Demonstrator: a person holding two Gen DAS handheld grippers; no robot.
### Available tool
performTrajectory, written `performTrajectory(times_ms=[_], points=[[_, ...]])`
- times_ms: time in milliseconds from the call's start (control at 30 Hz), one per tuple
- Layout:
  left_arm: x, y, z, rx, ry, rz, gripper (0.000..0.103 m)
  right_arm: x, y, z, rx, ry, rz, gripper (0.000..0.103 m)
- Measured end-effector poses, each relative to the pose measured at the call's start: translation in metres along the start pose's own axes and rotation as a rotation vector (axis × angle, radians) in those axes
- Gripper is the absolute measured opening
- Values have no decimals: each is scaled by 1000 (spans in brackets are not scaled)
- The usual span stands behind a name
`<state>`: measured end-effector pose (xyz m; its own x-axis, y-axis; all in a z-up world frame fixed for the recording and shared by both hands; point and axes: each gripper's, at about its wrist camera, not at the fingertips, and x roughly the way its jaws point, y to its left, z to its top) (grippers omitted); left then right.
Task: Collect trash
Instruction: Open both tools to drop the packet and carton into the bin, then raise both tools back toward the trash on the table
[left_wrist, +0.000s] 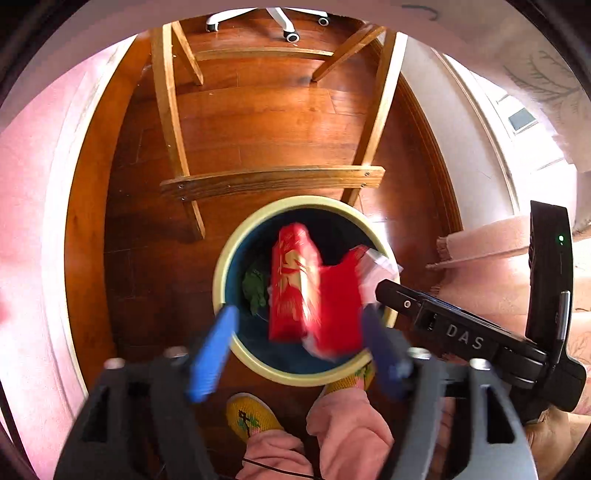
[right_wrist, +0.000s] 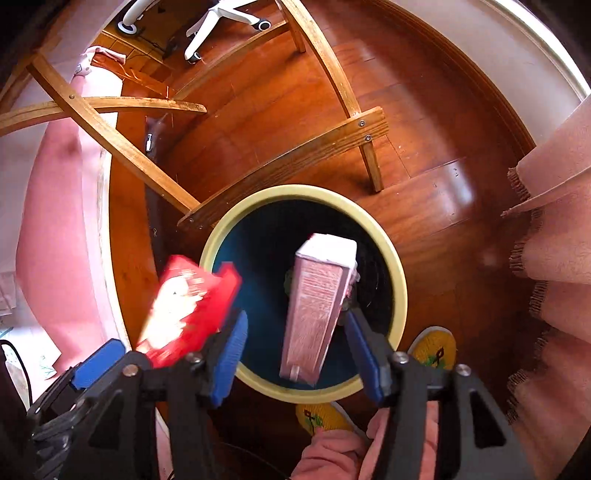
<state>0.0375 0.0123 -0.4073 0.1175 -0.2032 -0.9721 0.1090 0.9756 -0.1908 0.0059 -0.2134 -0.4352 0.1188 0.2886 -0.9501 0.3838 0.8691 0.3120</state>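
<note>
We find both grippers pointing steeply down over a round bin (left_wrist: 225, 258) with a cream rim and a dark blue inside, standing on a wood floor (left_wrist: 266, 125) just in front of a wooden chair frame (left_wrist: 273, 181). The left gripper (left_wrist: 299, 350) has its jaws wide apart; a red packet (left_wrist: 295, 288) with gold print lies between its blue fingers (left_wrist: 214, 350) above the bin's mouth, blurred, and neither pad presses on it. In the right wrist view the same red packet (right_wrist: 188, 306) shows at the left, over the bin's (right_wrist: 399, 288) rim. The right gripper (right_wrist: 295, 354) likewise has its jaws spread; a pale pink carton (right_wrist: 317, 302), long and narrow, sits between its fingers (right_wrist: 229, 354) over the bin's opening. The carton lies close against the right-hand finger, and we cannot tell whether they touch; the left-hand finger stands clear of it. In the left wrist view the right gripper's (left_wrist: 461, 332) black body, lettered DAS, enters from the right, with the carton's (left_wrist: 376, 266) pale end beside the packet. Something green (left_wrist: 255, 288) lies inside the bin. Below the bin we note the person's yellow patterned slippers (left_wrist: 251, 417) and pink trouser legs (left_wrist: 351, 428). A white chair base (right_wrist: 221, 22) on castors stands further off on the floor (right_wrist: 424, 206).
</note>
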Motion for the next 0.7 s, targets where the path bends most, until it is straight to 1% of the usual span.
performTrajectory(times_ms=[133, 167, 233, 333, 500, 700], points=[[4, 10, 1, -22, 18, 26, 78, 4, -2, 2, -21, 4, -16, 64], [3, 11, 1, -32, 15, 34, 79, 3, -3, 2, -20, 5, -18, 64], [-4, 15, 0, -44, 5, 43, 83, 0, -5, 0, -17, 9, -12, 64], [-14, 19, -2, -50, -13, 59, 85, -9, -2, -3, -24, 8, -16, 64], [-44, 19, -2, -46, -39, 77, 85, -33, 7, -8, -33, 8, 0, 64], [-94, 14, 3, -27, -73, 90, 85, -76, 26, -11, -42, -20, 23, 64]])
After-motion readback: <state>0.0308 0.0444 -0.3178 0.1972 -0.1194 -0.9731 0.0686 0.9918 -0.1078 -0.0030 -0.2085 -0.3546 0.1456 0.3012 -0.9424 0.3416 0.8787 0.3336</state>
